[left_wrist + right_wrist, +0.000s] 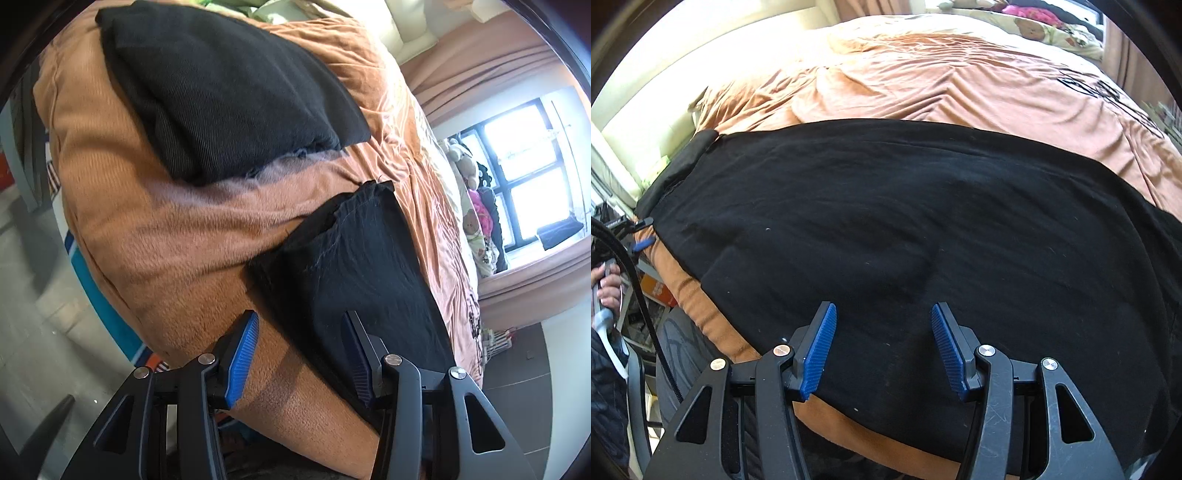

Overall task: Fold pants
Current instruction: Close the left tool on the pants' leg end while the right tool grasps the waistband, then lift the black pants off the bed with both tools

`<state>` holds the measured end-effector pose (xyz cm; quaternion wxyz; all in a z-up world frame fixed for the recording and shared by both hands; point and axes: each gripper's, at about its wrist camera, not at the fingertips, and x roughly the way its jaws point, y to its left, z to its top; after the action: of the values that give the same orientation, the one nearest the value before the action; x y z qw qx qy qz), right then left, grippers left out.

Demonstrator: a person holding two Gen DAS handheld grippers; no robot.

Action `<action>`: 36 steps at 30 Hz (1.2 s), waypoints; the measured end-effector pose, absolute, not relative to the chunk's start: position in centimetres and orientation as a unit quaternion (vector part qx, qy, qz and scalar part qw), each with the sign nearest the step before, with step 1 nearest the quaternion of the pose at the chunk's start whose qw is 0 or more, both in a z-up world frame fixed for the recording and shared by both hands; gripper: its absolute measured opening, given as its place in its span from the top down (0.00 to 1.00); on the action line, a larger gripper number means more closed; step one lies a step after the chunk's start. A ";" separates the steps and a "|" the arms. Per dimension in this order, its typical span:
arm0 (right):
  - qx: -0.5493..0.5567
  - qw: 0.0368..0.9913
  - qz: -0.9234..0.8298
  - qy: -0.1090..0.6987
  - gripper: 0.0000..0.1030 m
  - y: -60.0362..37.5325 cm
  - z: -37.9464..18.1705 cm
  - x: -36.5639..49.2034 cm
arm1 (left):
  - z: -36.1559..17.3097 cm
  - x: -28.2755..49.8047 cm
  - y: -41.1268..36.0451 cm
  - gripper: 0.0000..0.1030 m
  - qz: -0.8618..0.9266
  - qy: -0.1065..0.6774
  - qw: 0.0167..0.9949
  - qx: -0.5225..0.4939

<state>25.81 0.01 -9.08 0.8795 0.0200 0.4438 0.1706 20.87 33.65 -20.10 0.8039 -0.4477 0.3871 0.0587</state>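
Black pants [905, 229] lie spread flat across an orange-covered bed [923, 77]. In the left wrist view one end of the pants [354, 266] with a frayed hem lies near the bed's edge. My left gripper [301, 354] is open and empty, its right finger over the pants' end and its left finger over the orange cover. My right gripper [882, 343] is open and empty, hovering over the near edge of the pants. The left gripper's blue pad [644, 243] peeks in at the pants' left end.
A dark folded garment [221, 92] lies on the bed beyond the pants' end. Stuffed toys [476, 221] sit by a window [532, 170] at the far side. The orange bed cover [147, 240] drops off to a tiled floor [33, 314]. A cable [639, 288] hangs at left.
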 end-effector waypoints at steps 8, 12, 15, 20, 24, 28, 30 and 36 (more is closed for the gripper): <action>0.050 0.887 0.149 0.434 0.49 -2.2 -8.8 24.5 | -21.2 22.4 34.2 0.52 0.046 0.358 0.794 -0.489; 0.066 0.892 0.134 0.427 0.49 -3.8 -8.2 24.0 | -21.6 22.6 34.1 0.57 0.055 0.335 0.797 -0.500; 0.081 0.892 0.130 0.426 0.49 -4.7 -8.3 23.6 | -22.1 23.1 33.7 0.93 0.047 0.347 0.795 -0.495; 0.086 0.891 0.127 0.428 0.49 -5.0 -8.1 23.5 | -19.7 23.0 34.6 0.96 0.041 0.307 0.811 -0.497; 0.080 0.894 0.133 0.420 0.50 -4.6 -7.1 23.7 | -16.2 23.9 34.8 0.96 0.024 0.291 0.828 -0.479; 0.078 0.895 0.140 0.416 0.50 -3.7 -7.1 24.4 | -13.4 24.9 34.2 0.96 0.009 0.280 0.840 -0.464; 0.076 0.893 0.145 0.419 0.50 -3.0 -7.5 24.8 | -12.5 25.2 33.9 0.96 0.002 0.275 0.843 -0.462; 0.042 0.866 0.168 0.470 0.63 0.0 -11.1 25.2 | -9.9 26.0 33.2 0.96 -0.019 0.262 0.849 -0.458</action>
<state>25.15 0.01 -11.12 0.8656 0.0425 0.4698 0.1679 26.00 33.24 -9.88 0.8493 -0.4578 0.2622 -0.0195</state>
